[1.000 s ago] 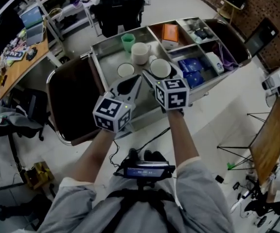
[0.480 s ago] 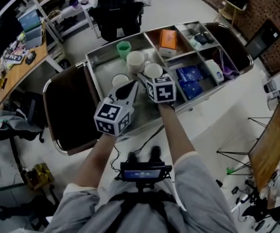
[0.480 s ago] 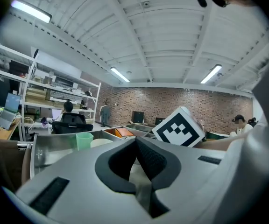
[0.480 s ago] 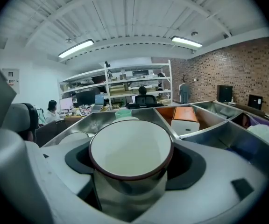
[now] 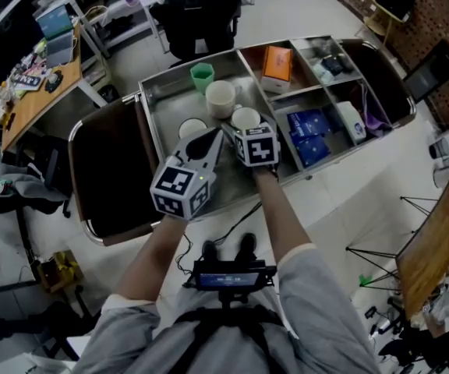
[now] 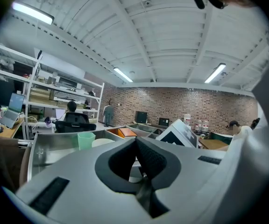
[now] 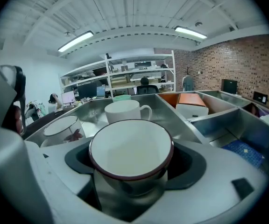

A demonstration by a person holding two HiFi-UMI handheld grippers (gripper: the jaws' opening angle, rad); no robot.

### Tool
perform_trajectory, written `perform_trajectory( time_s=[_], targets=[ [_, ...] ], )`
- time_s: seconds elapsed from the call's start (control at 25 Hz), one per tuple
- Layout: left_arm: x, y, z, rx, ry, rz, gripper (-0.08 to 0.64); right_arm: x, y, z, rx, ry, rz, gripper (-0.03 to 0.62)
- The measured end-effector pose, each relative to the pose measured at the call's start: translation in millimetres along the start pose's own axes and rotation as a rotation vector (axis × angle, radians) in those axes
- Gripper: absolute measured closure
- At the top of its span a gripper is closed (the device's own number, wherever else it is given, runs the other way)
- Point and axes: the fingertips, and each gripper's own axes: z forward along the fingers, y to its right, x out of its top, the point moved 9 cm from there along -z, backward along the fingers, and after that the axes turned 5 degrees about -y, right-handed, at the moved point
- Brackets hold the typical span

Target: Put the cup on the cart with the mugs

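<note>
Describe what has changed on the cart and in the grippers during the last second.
The right gripper has carried the cup slightly further in over the cart, beside the white mug, and it still grips the cup. The left gripper stays shut and empty. The white mug and green cup have not moved.

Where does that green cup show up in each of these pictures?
Head view: green cup near top centre, at the cart's far end.
Left gripper view: green cup left of centre, low.
Right gripper view: only its rim, centre, behind the white mug.
Shared landmark: that white mug, next to it in all three.
</note>
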Motion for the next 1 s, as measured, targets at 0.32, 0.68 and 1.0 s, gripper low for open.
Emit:
perform_trajectory(
  time_s=[0.32,0.68,1.0],
  targets=[
    [-2,1,1,0.004,0.000,-0.005,0.563,-5,-8,-2,-0.011,-0.018,0.000,0.169],
    [-1,4,0,0.009,-0.002,-0.003,0.563,-3,-1,-10,-0.007,0.043,0.027,0.121],
    [3,5,-7,0.005,0.009,0.007,0.563,10,-4,-36,-0.017,0.120,0.016,0.121]
  ],
)
